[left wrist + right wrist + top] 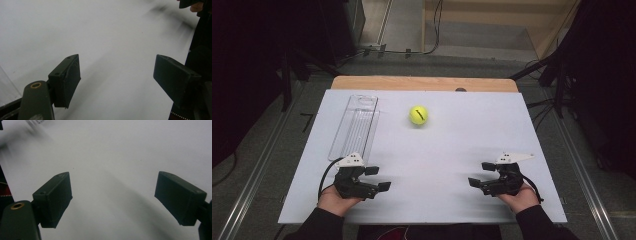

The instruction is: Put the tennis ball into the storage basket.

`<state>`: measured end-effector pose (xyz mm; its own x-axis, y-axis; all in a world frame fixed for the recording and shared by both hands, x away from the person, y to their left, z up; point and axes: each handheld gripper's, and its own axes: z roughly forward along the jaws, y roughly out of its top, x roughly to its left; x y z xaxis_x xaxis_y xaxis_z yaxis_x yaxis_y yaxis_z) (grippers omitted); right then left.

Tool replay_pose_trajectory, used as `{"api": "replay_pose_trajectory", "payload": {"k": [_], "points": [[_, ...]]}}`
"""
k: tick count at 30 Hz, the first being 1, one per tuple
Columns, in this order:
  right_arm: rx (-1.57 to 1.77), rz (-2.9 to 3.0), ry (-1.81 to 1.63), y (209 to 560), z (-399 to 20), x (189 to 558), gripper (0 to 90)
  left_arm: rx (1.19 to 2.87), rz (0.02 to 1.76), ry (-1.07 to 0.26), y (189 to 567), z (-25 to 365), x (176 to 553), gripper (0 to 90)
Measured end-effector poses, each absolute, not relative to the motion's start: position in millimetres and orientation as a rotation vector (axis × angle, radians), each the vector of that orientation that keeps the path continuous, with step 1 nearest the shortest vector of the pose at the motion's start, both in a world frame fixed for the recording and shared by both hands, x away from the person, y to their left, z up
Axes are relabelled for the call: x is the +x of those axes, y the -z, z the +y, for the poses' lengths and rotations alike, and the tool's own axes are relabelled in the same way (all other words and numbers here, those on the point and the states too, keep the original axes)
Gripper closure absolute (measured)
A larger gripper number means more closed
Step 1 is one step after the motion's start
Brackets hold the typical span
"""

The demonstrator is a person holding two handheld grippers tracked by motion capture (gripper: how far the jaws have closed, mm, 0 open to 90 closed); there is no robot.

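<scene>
1. Lower left of the high view: the left gripper (377, 178), held in one hand (333, 199), has its jaws spread wide, holding nothing.
2. Lower right: the right gripper (482, 174), in the other hand (521, 197), is also wide open and empty above the white table (452, 150).
3. Upper left: one clear plastic tray (354, 126) lying flat.
4. Upper centre: one yellow tennis ball (418, 115), just right of the tray, apart from it.

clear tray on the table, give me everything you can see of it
The clear tray is a long, narrow, see-through container, plastic by the look, with rounded corners and faint lengthwise ribs. It lies flat and empty on the white table, in the far left part, long axis running away from the person. The tennis ball sits apart to its right. Its near end lies just beyond the left gripper.
</scene>
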<state>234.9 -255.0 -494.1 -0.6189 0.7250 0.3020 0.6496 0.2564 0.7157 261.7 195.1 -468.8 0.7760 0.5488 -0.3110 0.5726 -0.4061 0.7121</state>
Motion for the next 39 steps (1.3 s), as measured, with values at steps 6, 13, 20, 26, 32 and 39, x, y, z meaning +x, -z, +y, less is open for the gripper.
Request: {"api": "replay_pose_trajectory", "payload": {"k": [6,13,20,26,32,39], "points": [[1.322,2.420,-1.301,494,-255,235,12.4,2.084,0.824,0.065,463,188,262,3.9],[1.322,2.421,-1.290,494,-255,235,12.4,2.116,0.788,0.042,456,174,263,0.0],[1.319,2.413,-1.300,493,-255,234,12.4,2.101,0.788,0.052,453,165,270,0.0],[1.312,2.411,-1.295,493,-255,233,12.4,2.103,0.795,0.050,449,160,275,0.0],[1.300,2.411,-1.296,492,-255,232,12.4,2.125,0.803,0.069,446,156,281,0.0],[1.299,2.410,-1.291,492,-255,233,12.4,2.123,0.810,0.066,442,150,289,0.0]]}}
